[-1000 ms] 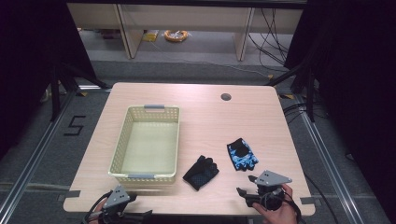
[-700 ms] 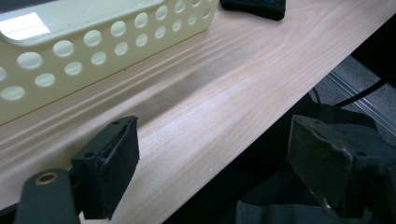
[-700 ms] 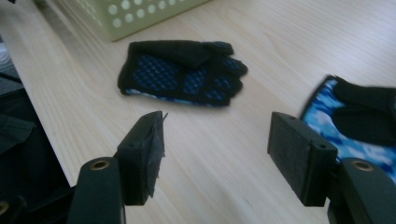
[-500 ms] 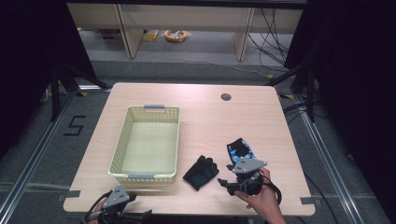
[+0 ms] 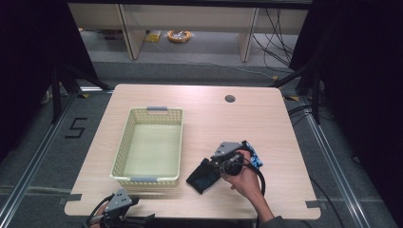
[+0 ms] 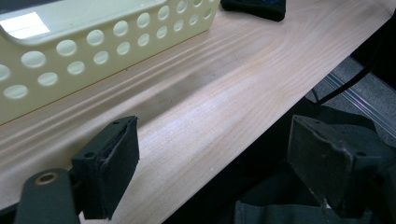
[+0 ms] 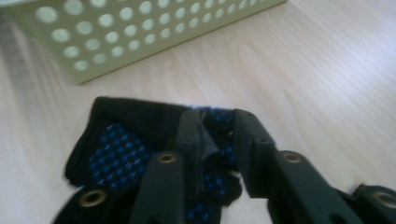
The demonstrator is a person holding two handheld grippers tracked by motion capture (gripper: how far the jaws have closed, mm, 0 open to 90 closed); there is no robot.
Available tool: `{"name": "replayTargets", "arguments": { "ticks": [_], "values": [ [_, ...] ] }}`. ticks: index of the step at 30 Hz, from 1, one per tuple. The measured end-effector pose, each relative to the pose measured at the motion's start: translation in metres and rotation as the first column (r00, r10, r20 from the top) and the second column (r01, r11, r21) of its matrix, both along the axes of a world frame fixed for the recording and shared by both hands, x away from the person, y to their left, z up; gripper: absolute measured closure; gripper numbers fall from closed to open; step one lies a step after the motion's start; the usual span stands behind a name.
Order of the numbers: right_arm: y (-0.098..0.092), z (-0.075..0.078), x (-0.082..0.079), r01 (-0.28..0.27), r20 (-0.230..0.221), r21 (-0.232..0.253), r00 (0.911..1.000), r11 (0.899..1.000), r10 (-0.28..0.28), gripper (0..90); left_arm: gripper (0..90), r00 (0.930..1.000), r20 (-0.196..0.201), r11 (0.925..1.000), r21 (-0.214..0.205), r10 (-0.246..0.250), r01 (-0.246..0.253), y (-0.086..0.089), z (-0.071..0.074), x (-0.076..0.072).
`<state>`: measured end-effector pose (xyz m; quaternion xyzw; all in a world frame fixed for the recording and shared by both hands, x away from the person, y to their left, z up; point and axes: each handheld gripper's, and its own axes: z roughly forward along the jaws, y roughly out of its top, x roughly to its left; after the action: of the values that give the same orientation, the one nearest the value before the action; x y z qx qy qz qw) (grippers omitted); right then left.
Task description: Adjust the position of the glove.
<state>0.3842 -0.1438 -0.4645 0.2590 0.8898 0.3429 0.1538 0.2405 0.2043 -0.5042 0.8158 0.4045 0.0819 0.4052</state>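
The right gripper [image 5: 212, 167] sits on the black glove [image 5: 202, 176], which lies flat on the wooden table [image 5: 266, 123] just beside the near right corner of the yellow basket [image 5: 151, 145]. In the right gripper view its jaws have just been closing and now pinch a raised fold of the black glove [image 7: 121, 144] between them; the rest of the glove, with its blue-dotted palm side up, spreads out to the left of and under the jaws. Behind the right hand [image 5: 243, 176], partly hidden by it, a second blue-and-black glove [image 5: 254, 156] lies on the table.

The left gripper [image 5: 135, 219] hovers at the near table edge, in front of the basket's near left corner and well apart from both gloves. In the left gripper view its pads [image 6: 114, 161] stand wide apart with nothing between them; the basket wall [image 6: 93, 42] rises ahead of them.
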Motion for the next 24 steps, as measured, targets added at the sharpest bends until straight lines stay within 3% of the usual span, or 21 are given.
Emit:
{"name": "replayTargets", "arguments": {
  "ticks": [1, 4, 5, 6, 7, 9, 11, 16, 18, 20, 24],
  "values": [
    [0.003, 0.000, 0.003, 0.001, -0.013, 0.004, 0.9999, 1.000, 0.000, 82.6, 16.4, 0.9999, -0.011, 0.9997, -0.023, 0.009, -0.009, -0.001, 0.000, -0.001],
    [0.011, -0.004, 0.013, -0.004, -0.010, 0.013, 0.9999, 1.000, 0.004, 89.6, 16.3, 1.0000, 0.002, 0.9996, -0.029, 0.006, -0.006, -0.001, 0.000, -0.001],
    [0.014, -0.004, 0.016, -0.004, -0.024, 0.019, 0.9997, 1.000, 0.005, 90.0, 16.3, 0.9999, -0.012, 0.9994, -0.033, 0.011, -0.011, -0.001, 0.000, -0.001],
    [0.017, -0.006, 0.017, 0.003, -0.029, 0.020, 0.9996, 1.000, -0.002, 90.0, 16.3, 1.0000, 0.002, 1.0000, -0.004, -0.004, 0.004, 0.000, 0.001, 0.000],
    [0.019, -0.008, 0.019, 0.002, -0.030, 0.019, 0.9995, 1.000, -0.002, 90.0, 16.3, 1.0000, -0.002, 0.9998, -0.018, -0.004, 0.004, -0.001, 0.001, -0.001],
    [0.022, -0.010, 0.023, -0.008, -0.018, 0.011, 0.9998, 1.000, 0.009, 90.0, 16.3, 0.9999, 0.010, 1.0000, -0.002, 0.002, -0.002, 0.000, 0.000, 0.000],
    [0.025, -0.010, 0.025, -0.014, -0.036, 0.001, 0.9993, 1.000, 0.014, 90.0, 16.3, 1.0000, -0.006, 0.9998, -0.019, -0.002, 0.002, 0.000, 0.000, 0.000],
    [0.034, -0.018, 0.034, -0.016, -0.049, -0.002, 0.9987, 1.000, 0.016, 90.0, 16.3, 0.9999, 0.004, 0.9989, -0.046, 0.010, -0.010, -0.003, -0.001, -0.002],
    [0.039, -0.021, 0.036, 0.004, -0.083, -0.013, 0.9966, 1.000, -0.005, 90.0, 16.4, 1.0000, 0.001, 1.0000, -0.005, -0.004, 0.004, 0.000, 0.000, 0.000],
    [0.040, -0.024, 0.040, 0.010, -0.091, -0.030, 0.9957, 1.000, -0.013, 90.0, 16.4, 0.9999, -0.017, 0.9996, -0.029, 0.004, -0.004, -0.001, 0.000, -0.001],
    [0.043, -0.033, 0.044, 0.006, -0.112, -0.031, 0.9937, 0.999, -0.010, 90.0, 16.3, 1.0000, 0.006, 0.9994, -0.034, 0.008, -0.008, -0.001, 0.000, -0.001]
  ]
}}
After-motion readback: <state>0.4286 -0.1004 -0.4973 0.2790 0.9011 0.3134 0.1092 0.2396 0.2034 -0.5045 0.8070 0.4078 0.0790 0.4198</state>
